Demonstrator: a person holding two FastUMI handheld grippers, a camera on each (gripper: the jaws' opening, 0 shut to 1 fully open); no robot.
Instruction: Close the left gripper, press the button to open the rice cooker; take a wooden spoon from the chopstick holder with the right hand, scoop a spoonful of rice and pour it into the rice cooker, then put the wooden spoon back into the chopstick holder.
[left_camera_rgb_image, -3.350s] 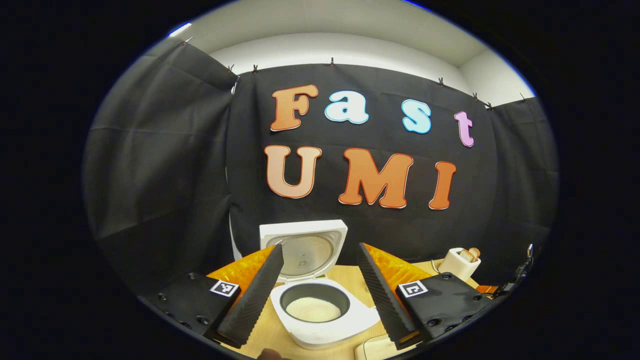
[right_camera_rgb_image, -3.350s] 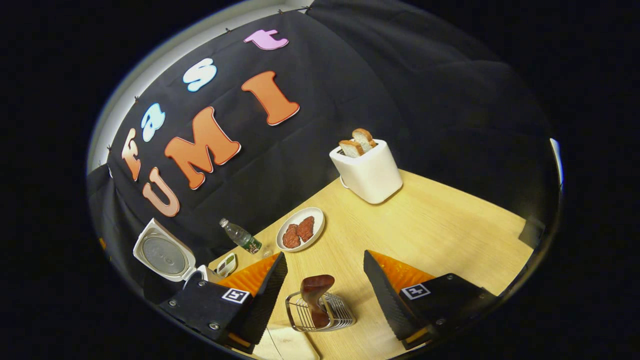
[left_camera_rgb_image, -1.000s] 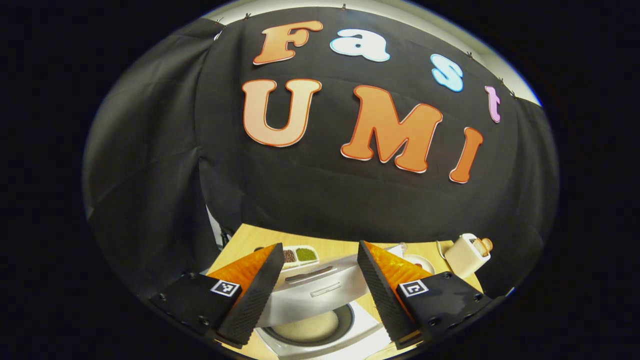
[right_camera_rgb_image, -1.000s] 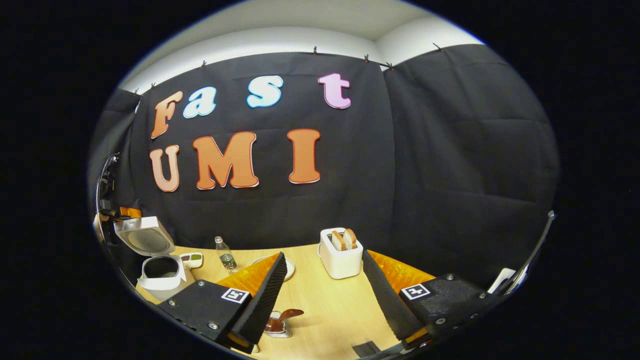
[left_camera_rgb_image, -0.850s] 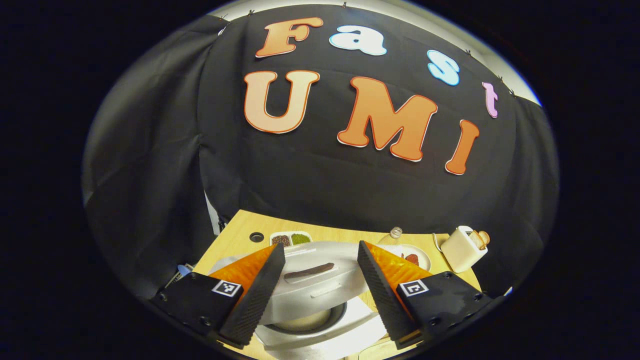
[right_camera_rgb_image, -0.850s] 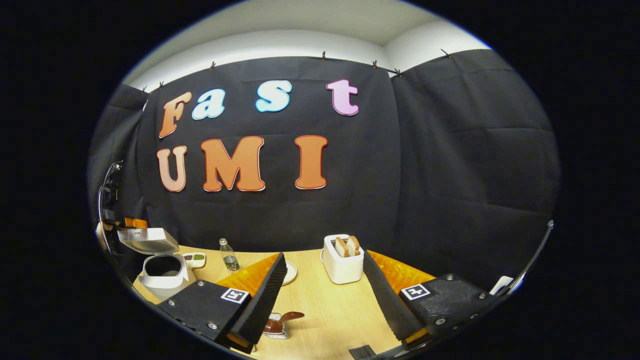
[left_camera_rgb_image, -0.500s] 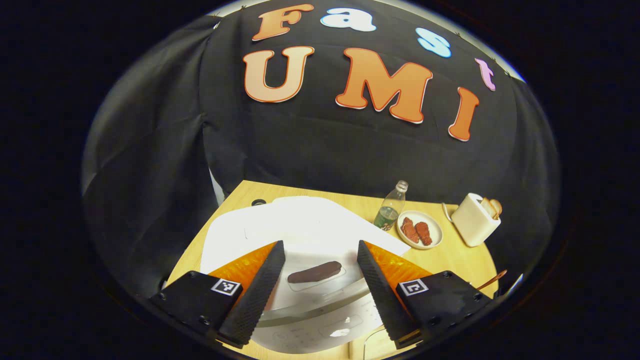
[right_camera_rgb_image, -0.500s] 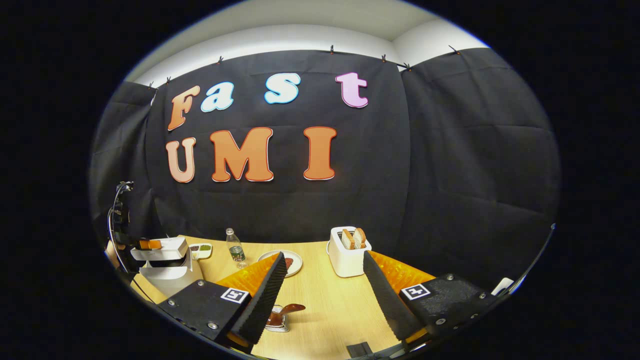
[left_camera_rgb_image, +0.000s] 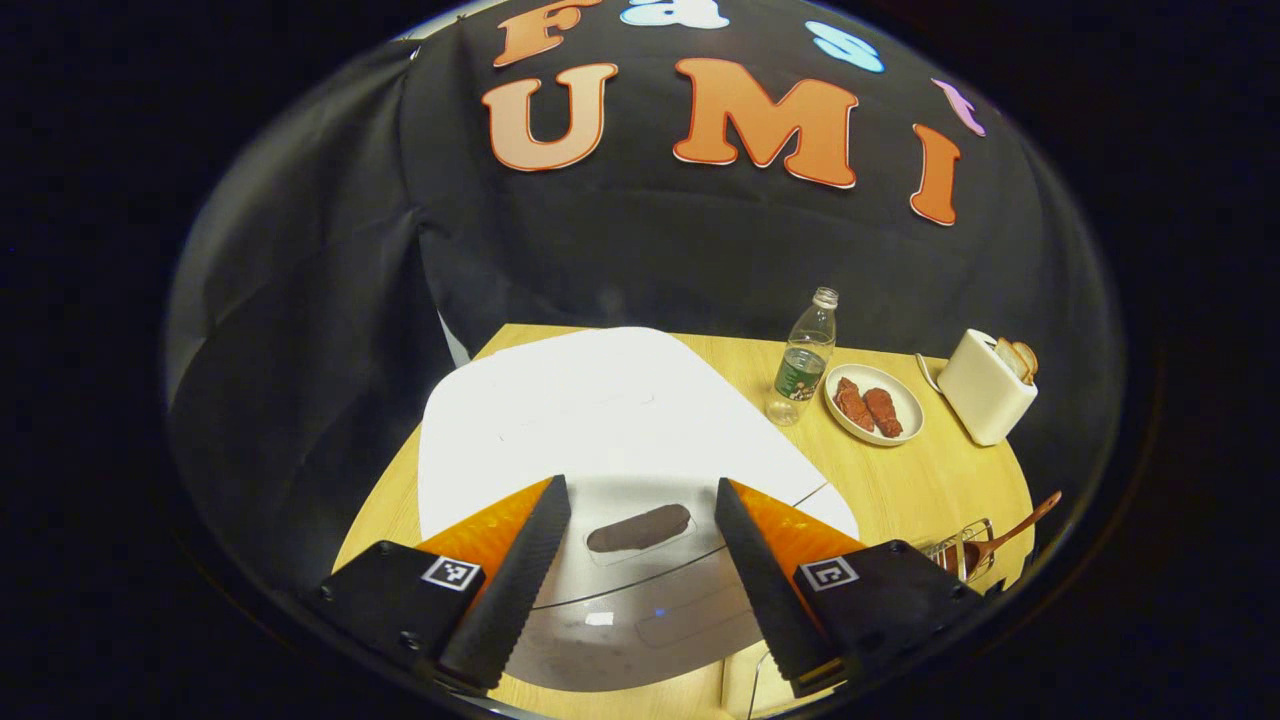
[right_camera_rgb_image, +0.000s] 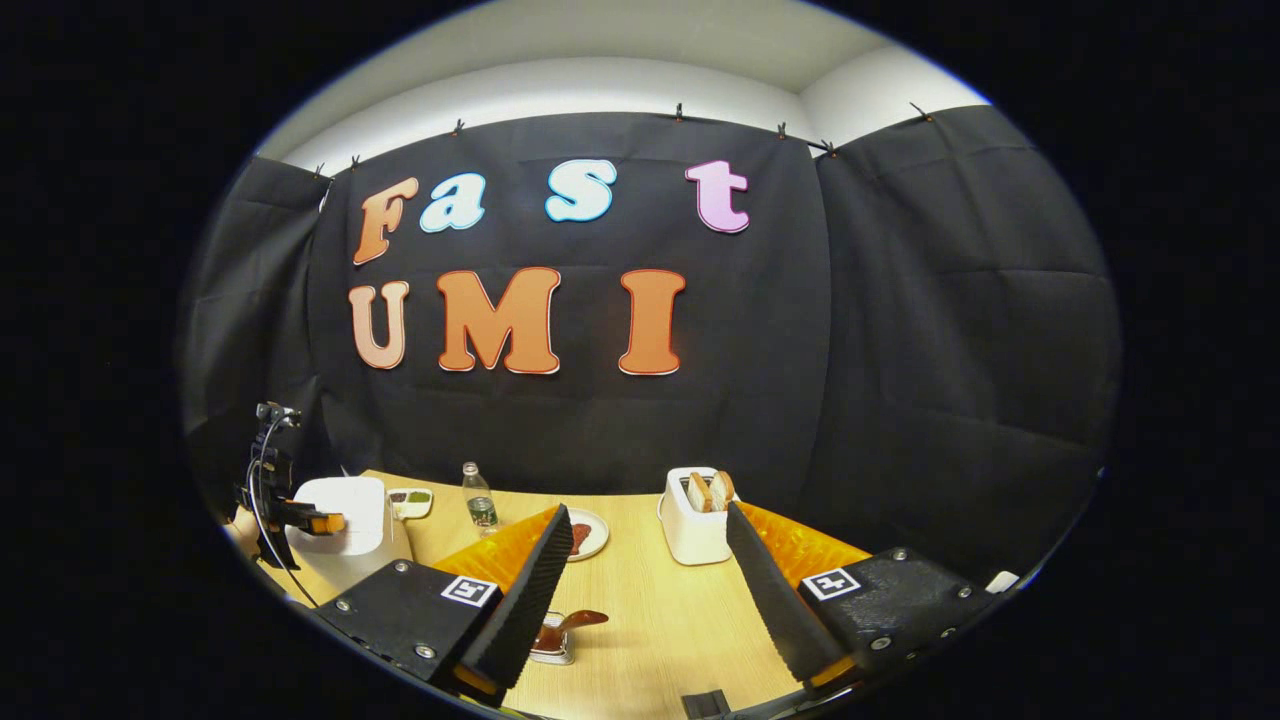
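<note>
The white rice cooker (left_camera_rgb_image: 600, 420) stands right under my left gripper (left_camera_rgb_image: 638, 490), its lid down and a dark oval grip (left_camera_rgb_image: 638, 527) between my open fingers. In the right gripper view the same cooker (right_camera_rgb_image: 350, 515) sits at the far left of the table, with the left gripper (right_camera_rgb_image: 318, 522) over its lid. The wooden spoon (right_camera_rgb_image: 570, 622) rests in the wire chopstick holder (right_camera_rgb_image: 550, 650), just below and left of my right gripper (right_camera_rgb_image: 646, 512). That gripper is open, holds nothing and hangs above the table. The spoon (left_camera_rgb_image: 1000, 535) also pokes from the holder at the lower right of the left gripper view.
A water bottle (left_camera_rgb_image: 805, 360), a plate of meat (left_camera_rgb_image: 873, 402) and a white toaster with bread (left_camera_rgb_image: 985, 385) stand along the back of the wooden table (left_camera_rgb_image: 930, 480). A small divided dish (right_camera_rgb_image: 410, 500) lies behind the cooker. Black cloth walls close in behind.
The cooker lid has swung from upright and open down to shut, with my left gripper following it down. My right gripper has drawn back from the holder, leaving the spoon in it.
</note>
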